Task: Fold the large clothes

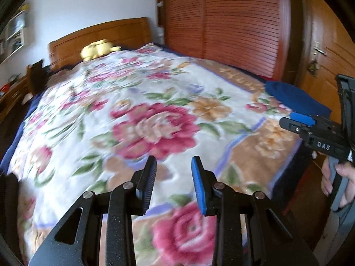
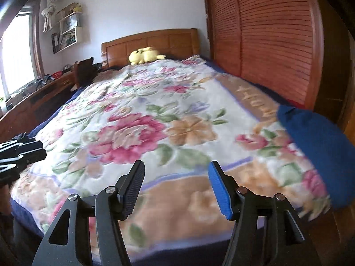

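Both claws gape empty above the bed's foot, and the blue garment (image 2: 315, 153) bunched at the blanket's (image 2: 137, 119) right corner lies far nearer the right gripper (image 2: 176, 188) than the left gripper (image 1: 174, 181).

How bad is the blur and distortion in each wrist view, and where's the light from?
Left wrist view: floral blanket smeared by motion blur, left gripper sharp, strong fisheye bending of the wardrobe. Right wrist view: blur milder, worst on the blue cloth at right; right gripper crisp; window at left blown out, daylight comes from there.
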Motion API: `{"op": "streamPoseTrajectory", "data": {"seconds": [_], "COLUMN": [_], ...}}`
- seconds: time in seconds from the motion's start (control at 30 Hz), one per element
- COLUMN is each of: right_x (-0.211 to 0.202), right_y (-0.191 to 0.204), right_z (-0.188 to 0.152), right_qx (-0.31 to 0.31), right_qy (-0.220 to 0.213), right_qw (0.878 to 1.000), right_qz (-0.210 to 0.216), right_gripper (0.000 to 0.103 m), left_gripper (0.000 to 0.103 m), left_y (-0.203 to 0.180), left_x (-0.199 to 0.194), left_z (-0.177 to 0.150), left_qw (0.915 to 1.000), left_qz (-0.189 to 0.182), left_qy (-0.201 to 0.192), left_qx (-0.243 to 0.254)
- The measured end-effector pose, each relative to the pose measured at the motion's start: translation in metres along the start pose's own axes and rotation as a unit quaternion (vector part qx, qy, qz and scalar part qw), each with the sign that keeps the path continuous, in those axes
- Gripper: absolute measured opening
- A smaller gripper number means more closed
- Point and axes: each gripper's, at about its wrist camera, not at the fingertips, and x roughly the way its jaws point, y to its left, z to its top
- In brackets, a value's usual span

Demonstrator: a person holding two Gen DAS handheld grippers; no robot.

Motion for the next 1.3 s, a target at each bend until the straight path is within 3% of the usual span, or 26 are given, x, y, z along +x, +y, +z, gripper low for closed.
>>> {"op": "streamPoseTrajectory", "data": {"seconds": [0.27,0.5,0.77,1.0,1.3], "right_x": [0.034,0.044,0.048,0.050,0.056], "right_y": [0.047,0.086,0.101,0.100,0.094], "right_z": [-0.004,-0.014,-0.023,-0.034,-0.032], "right_qx": [-0.022,-0.045,-0.056,-0.063,-0.062], "right_qy": [0.010,-0.003,-0.040,-0.062,-0.055], "right_qw": [0.999,0.997,0.994,0.992,0.992], "right_qz": [0.035,0.069,0.090,0.095,0.093], "right_gripper": [0.061,0.061,0.061,0.061,0.061], "left_gripper": [0.033,0.033,0.033,0.033,0.033], "left_y": [0.047,0.084,0.105,0.117,0.116], "left_x": [-0.011,-0.042,-0.077,-0.086,-0.089], "left_z": [-0.036,-0.065,-0.092,-0.105,-0.107], "left_qw": [0.9976,0.9899,0.9770,0.9718,0.9729], "left_qz": [0.042,0.089,0.154,0.172,0.169], "left_qy": [0.003,-0.030,-0.061,-0.061,-0.063], "left_qx": [-0.056,-0.106,-0.134,-0.149,-0.145]}}
